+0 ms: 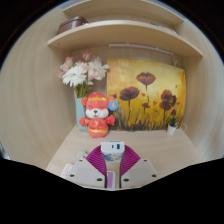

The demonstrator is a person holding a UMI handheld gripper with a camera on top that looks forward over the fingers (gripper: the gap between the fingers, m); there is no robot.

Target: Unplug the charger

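Observation:
A small white charger (112, 150) with a blue mark sits between the tips of my gripper (112, 156). Both magenta pads (96, 161) press on its sides, so the gripper is shut on it and holds it above the light wooden desk (150, 145). No socket or cable shows in this view. The charger's lower part is hidden between the fingers.
A red and white plush toy (96, 114) stands beyond the fingers against the back wall. A vase of white and pink flowers (82, 76) stands behind it. A poppy picture (147, 97) leans to the right. A wooden shelf (115, 32) runs above.

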